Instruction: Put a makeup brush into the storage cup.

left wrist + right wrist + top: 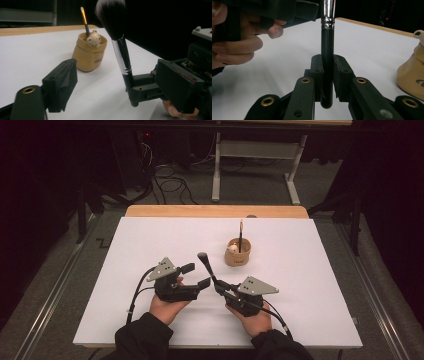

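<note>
My right gripper [219, 286] is shut on the black handle of a large makeup brush [327, 50]. The brush stands upright, tilted slightly left, with its dark bristle head [202, 256] on top. In the right gripper view both pads press on the handle [327, 67]. My left gripper [196, 275] is open just left of the brush, and one of its fingers [62, 80] stands apart from the brush [120, 50]. A tan holder [237, 256] with a small figure and a thin brush in it stands behind.
White board [310, 285] covers a wooden table whose far edge [215, 211] shows. The tan holder [88, 53] is right of centre, at the right edge [412, 72] in the right gripper view. Cables and a table frame [216, 175] are on the floor beyond.
</note>
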The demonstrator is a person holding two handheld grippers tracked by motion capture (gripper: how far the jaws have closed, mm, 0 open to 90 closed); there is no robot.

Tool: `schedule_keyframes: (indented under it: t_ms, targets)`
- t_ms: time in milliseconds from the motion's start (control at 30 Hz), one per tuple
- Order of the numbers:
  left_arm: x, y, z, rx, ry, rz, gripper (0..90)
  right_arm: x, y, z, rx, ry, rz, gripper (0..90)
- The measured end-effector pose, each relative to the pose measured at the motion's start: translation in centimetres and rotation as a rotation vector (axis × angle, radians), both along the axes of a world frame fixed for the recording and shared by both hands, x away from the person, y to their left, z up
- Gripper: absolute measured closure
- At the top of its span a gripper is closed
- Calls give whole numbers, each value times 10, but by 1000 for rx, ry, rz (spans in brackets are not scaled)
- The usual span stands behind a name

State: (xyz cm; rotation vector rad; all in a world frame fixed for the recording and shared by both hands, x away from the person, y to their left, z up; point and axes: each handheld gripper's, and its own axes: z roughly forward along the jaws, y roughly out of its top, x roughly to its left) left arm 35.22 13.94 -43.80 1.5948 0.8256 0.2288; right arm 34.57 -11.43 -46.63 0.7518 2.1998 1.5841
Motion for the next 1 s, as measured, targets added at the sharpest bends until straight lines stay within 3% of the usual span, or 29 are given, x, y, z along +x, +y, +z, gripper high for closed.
schedule_keyframes:
  t_ms: [467,1000]
  targets:
    - [1,1,-4,-45,34,-19,389,-4,5,-1,0,-7,25,806]
    - [0,4,-6,-85,36,-26,592,-5,9,-4,-5,-14,40,806]
